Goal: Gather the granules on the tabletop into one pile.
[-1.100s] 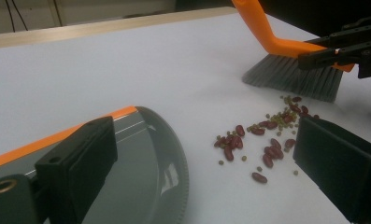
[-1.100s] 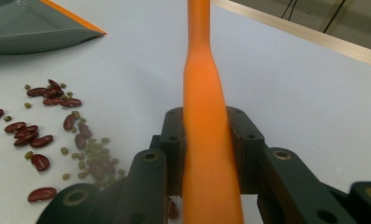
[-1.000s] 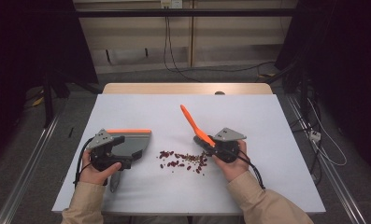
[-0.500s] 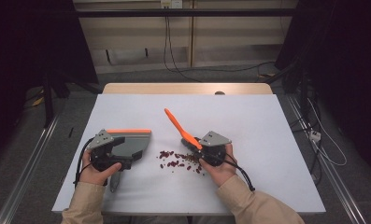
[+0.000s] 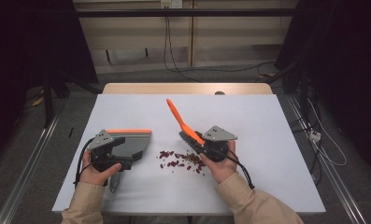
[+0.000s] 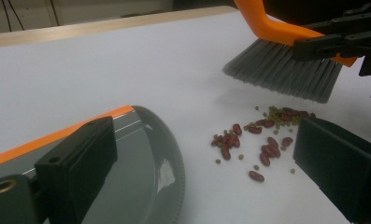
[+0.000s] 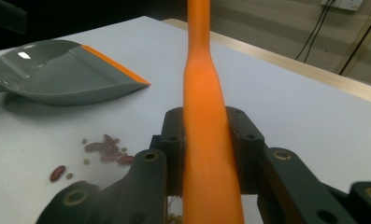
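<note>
Brush poised over spilled beans, dustpan waiting at the near left of the table

A scatter of red beans [image 5: 181, 161] and small green grains lies near the table's [image 5: 276, 121] front edge, about midway along it. The right gripper [image 5: 199, 140] is clamped on the orange brush [image 5: 179, 120], bristles hanging just above the pile's right side and the handle slanting up toward the far edge. The left gripper [image 5: 122, 158] grips the grey dustpan [image 5: 129, 142] by its handle, the pan flat on the table, its orange lip facing the far edge rather than the beans. A hard stroke could scatter the beans past the pan, as its mouth faces away. Both forearms come in low from the near edge, wrists bent inward.
</note>
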Available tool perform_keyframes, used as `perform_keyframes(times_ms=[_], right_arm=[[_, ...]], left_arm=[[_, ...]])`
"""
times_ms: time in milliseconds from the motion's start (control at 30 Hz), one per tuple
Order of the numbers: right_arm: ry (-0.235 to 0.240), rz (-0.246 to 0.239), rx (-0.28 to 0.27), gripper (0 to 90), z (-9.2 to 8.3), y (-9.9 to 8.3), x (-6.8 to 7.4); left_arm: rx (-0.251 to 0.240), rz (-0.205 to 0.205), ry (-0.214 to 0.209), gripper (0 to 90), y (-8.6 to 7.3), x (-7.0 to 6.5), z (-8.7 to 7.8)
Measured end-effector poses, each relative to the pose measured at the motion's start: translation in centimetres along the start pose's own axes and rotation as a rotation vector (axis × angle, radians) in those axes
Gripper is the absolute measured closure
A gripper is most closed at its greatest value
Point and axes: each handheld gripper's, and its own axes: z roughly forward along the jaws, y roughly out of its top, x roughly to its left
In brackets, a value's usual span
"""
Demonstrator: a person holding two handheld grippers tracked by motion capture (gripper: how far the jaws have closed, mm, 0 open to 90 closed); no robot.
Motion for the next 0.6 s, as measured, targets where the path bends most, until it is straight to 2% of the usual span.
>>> perform_keyframes(times_ms=[167, 600], right_arm=[[0.027, 0.051, -0.006, 71.3, 0.4, 0.2, 1.0], [0.120, 0.118, -0.047, 71.3, 2.0, 0.8, 5.7]], left_arm=[[0.001, 0.001, 0.002, 6.1, 0.0, 0.0, -0.1], [-0.006, -0.001, 0.006, 6.1, -0.2, 0.1, -0.6]])
